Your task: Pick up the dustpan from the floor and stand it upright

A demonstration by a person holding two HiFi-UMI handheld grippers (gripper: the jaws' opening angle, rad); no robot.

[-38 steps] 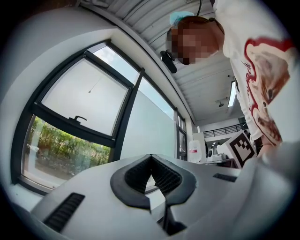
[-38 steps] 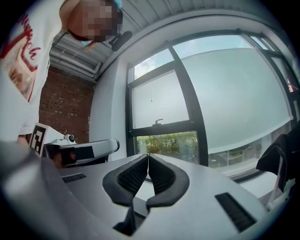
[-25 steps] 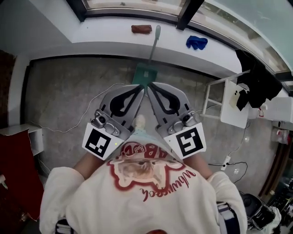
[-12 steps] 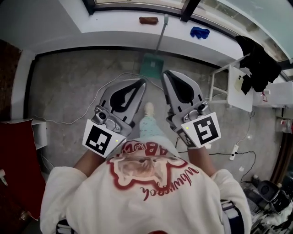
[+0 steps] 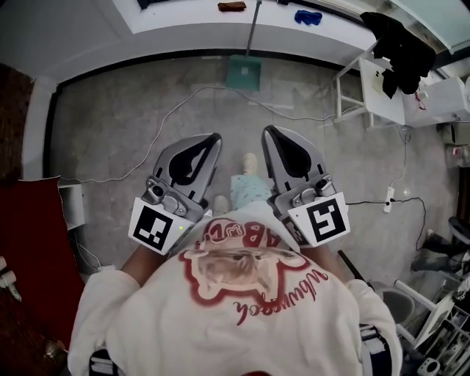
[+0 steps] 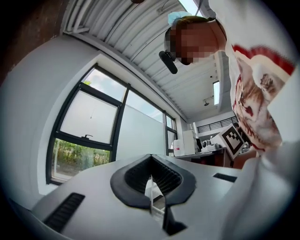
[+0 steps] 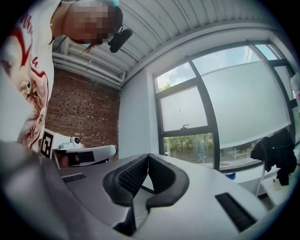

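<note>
Hard to make out first. The green plastic dustpan with the long grey handle [image 5: 243,73] is small and far off in the head view. I can't tell whether anything lies in its pan. The handle's top is cut off by the picture's upper edge. The dustpan stands upright at the foot of the white window ledge [image 5: 183,33], pan down on the grey concrete floor [image 5: 125,125], handle running up across the ledge front.

On the ledge, a brown flat object [image 5: 231,6] sits left of the handle, half cropped by the edge; I can't identify it. A blue crumpled cloth or glove [image 5: 308,16] sits on the ledge to the right.

A black garment [image 5: 400,44] drapes over a white metal stand [image 5: 382,92] below the ledge's right end and hides most of the stand's top.

The left gripper [image 5: 214,137] and the right gripper [image 5: 269,131] are well back from the ledge, side by side and apart from each other. Each one's jaws are pressed together with nothing between them. My torso in the white printed shirt [image 5: 235,308] blocks the floor under me.
</note>
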